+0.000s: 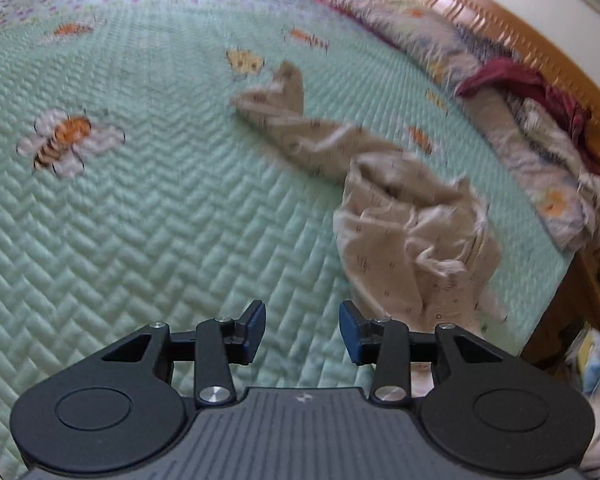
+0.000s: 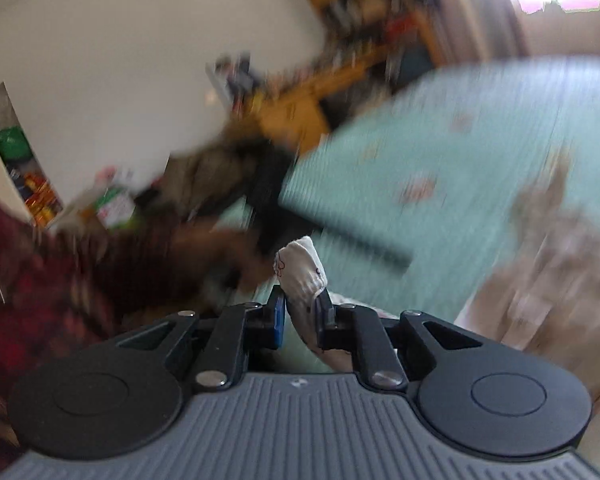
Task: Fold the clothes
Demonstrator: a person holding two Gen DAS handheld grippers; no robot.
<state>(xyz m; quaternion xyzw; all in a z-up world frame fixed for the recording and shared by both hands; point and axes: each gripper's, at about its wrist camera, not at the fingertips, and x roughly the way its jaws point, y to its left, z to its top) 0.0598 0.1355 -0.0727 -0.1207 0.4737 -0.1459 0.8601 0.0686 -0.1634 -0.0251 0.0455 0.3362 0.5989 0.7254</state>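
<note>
The left gripper (image 1: 302, 330) stands released above the green quilt (image 1: 160, 200); the crumpled beige garment (image 1: 400, 216) lies to its right. The right gripper (image 2: 300, 320) clenches a white printed fabric (image 2: 302, 270), perhaps part of that garment.

Plenty of room on my left side: the green quilt (image 1: 148, 208) is bare across the whole left and centre of the left wrist frame, so I can drop in anywhere there. The crumpled beige garment (image 1: 404, 216) sprawls from centre to lower right and blocks that lane. Along the upper right edge, a heap of clothes (image 1: 512, 120) lines the wooden headboard (image 1: 556, 64). Right wrist frame is badly blurred; cluttered furniture (image 2: 300, 112) sits upper centre, quilt open at right.
</note>
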